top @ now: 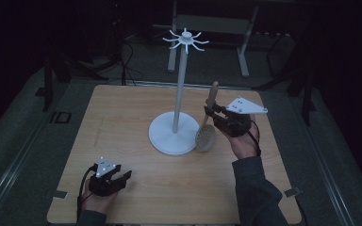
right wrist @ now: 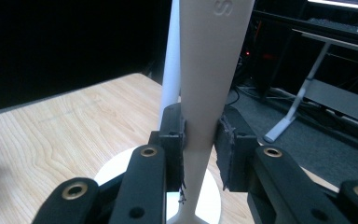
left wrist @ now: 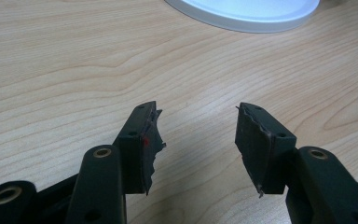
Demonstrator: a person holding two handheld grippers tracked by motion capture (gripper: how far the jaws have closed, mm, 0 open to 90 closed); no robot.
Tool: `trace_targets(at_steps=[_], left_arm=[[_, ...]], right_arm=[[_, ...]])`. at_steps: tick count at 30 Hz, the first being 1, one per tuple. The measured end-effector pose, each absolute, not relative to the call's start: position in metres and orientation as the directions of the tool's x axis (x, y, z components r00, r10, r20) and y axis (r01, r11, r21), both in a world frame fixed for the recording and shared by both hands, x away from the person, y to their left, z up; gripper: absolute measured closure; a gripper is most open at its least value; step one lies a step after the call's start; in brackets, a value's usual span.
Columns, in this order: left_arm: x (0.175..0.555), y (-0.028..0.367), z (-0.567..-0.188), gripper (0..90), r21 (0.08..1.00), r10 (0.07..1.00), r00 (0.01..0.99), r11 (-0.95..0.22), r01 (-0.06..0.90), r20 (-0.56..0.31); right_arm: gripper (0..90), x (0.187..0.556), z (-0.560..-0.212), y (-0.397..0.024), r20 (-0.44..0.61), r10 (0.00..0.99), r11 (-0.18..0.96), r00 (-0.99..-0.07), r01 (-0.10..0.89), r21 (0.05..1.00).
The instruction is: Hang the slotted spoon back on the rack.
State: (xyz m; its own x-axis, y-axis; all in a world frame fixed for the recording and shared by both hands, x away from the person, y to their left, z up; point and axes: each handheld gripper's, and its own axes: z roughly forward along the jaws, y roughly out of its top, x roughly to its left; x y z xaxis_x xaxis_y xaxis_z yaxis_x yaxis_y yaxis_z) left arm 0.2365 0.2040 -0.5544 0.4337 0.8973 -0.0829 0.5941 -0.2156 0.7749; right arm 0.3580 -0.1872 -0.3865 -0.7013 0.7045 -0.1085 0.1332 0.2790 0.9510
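Right gripper (top: 215, 117): clamping the slotted spoon (top: 207, 126) by its handle, bowl hanging beside the stand (top: 179, 89), right of centre.
Left gripper (top: 118, 178): resting agape at the near left.
Risk: spoon may be pivoting, knocking the stand's base.

High view: overhead, facing forward over the table (top: 122, 141). Gripper views: close, along their jaws; all share the white stand (top: 174, 136).

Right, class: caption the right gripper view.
Right gripper clamps a spoon handle upright before the white stand.
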Motion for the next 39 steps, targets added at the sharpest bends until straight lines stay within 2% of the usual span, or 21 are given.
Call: trace_targets(at_steps=[39], left_arm=[[0.236, 0.205, -0.555, 48.6, 0.775, 0.901, 0.426, -0.206, 0.598, -0.089]], right_arm=[[73.6, 0.373, -0.351, -0.177, -0.103, 0.706, 0.255, -0.701, 0.116, 0.96]])
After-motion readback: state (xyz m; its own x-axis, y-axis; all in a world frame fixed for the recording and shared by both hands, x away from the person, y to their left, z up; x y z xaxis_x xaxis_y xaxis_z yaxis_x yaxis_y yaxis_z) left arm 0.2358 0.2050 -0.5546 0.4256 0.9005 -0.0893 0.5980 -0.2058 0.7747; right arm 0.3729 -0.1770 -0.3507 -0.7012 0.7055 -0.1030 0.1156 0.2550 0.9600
